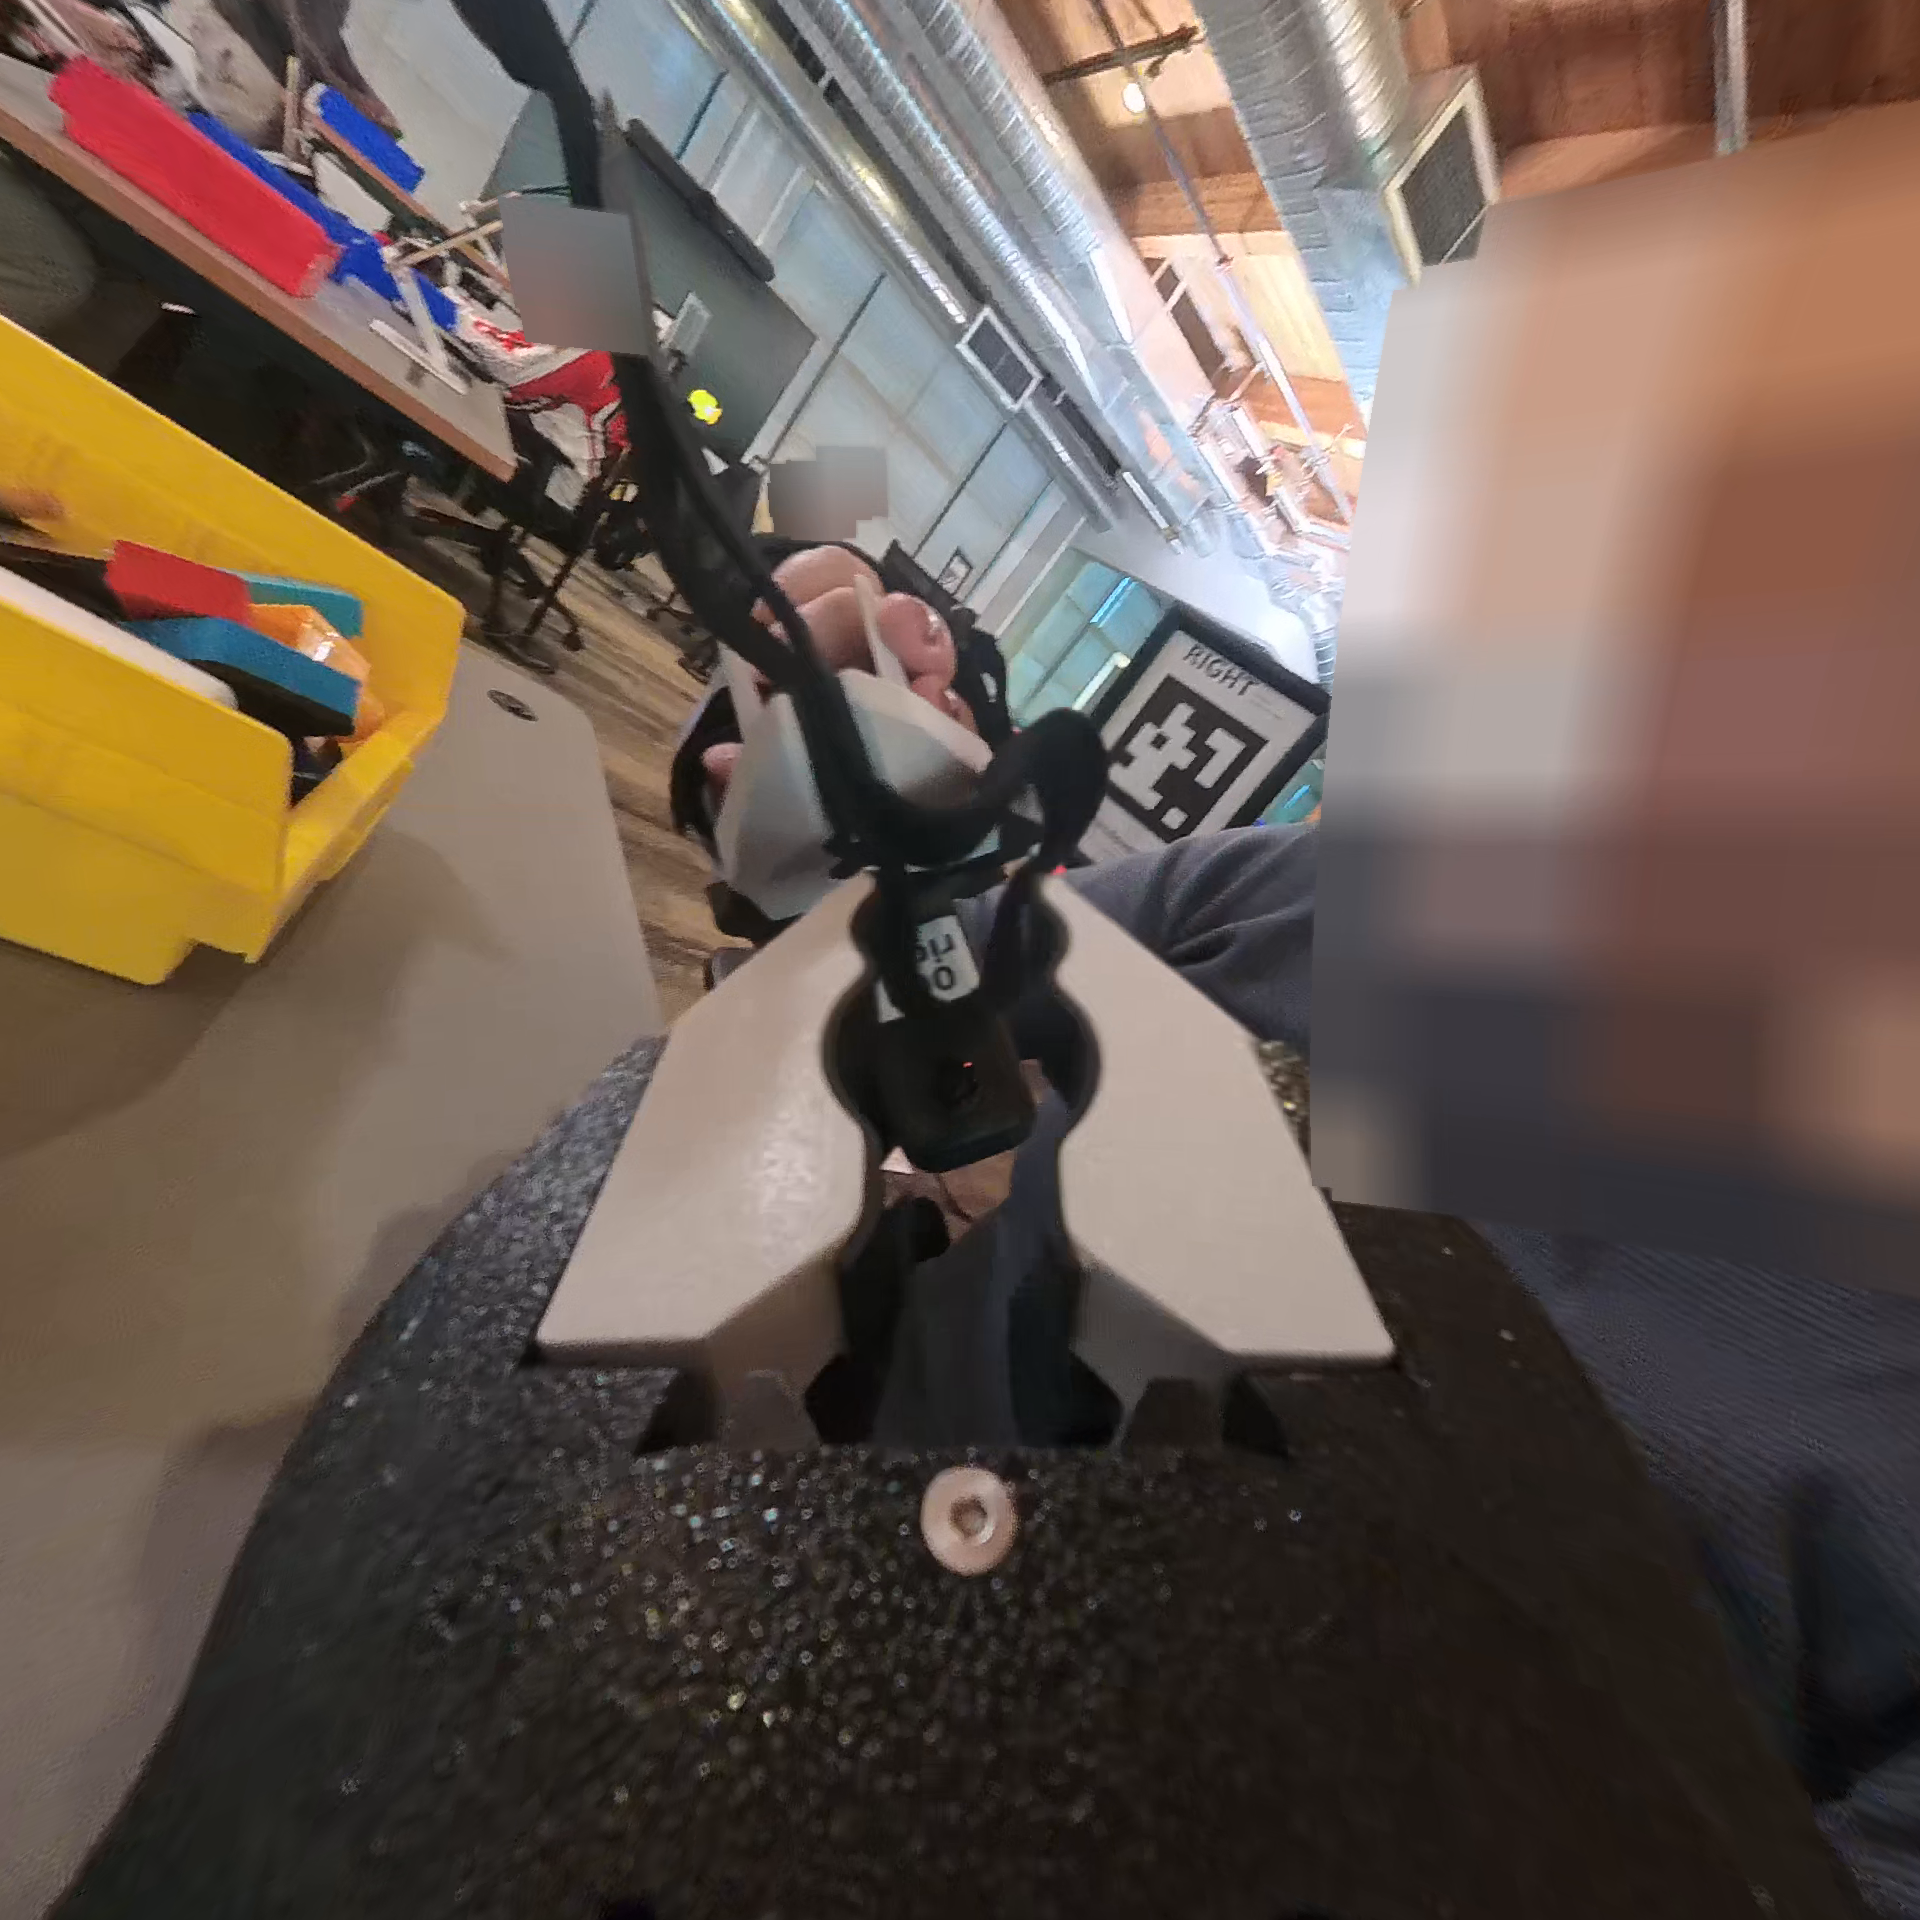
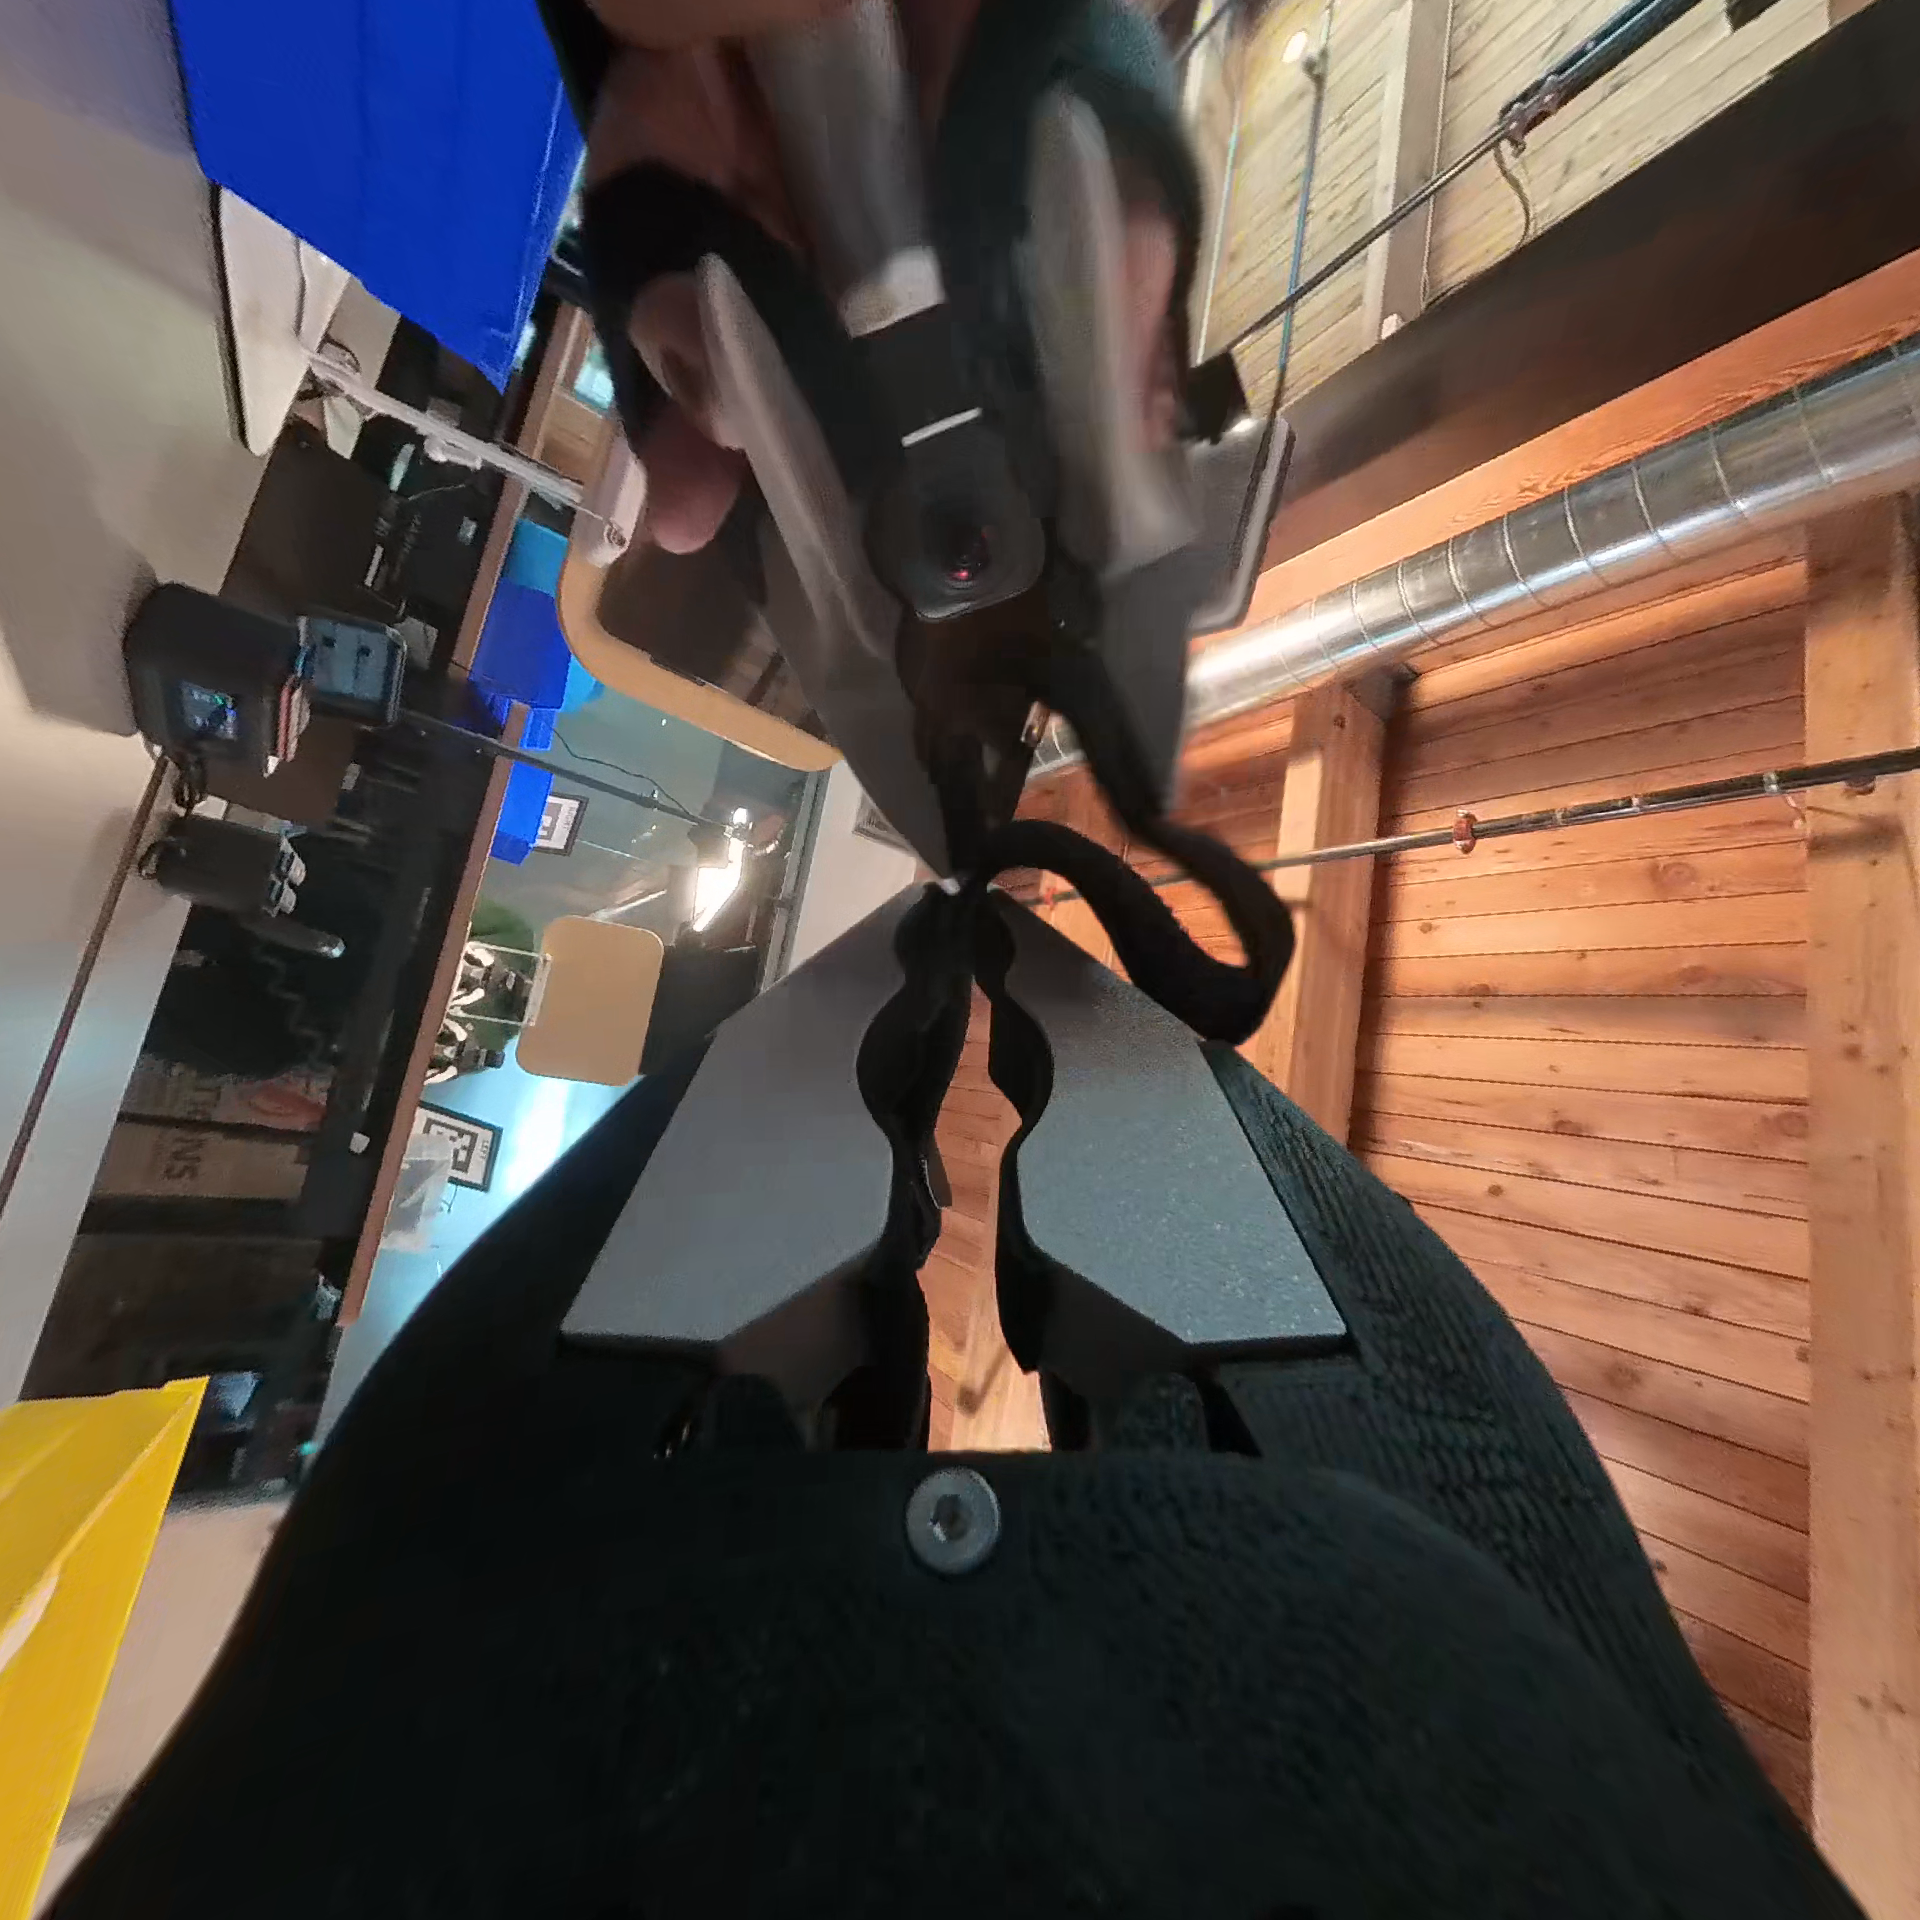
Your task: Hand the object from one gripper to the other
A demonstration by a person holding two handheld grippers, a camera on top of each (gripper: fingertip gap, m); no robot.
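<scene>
The object is a black cord [image 1: 1049,743] with a small black block [image 1: 951,1081] that bears a white label. In the left wrist view the cord and block lie between the fingers of my left gripper [image 1: 951,894], which stand apart with gaps beside the block. My right gripper [image 1: 831,790], held in a hand, meets it tip to tip from the upper left. In the right wrist view my right gripper [image 2: 961,896] is shut on the cord at its tips, and a loop of cord [image 2: 1195,935] hangs to the right. The left gripper [image 2: 951,868] faces it from above.
A yellow bin [image 1: 156,831] of coloured blocks stands on the grey table [image 1: 364,1091] to the left. A person's blue clothing [image 1: 1662,1455] fills the lower right. A framed black-and-white marker board [image 1: 1195,748] stands behind. A wooden wall [image 2: 1558,1039] is beyond the right gripper.
</scene>
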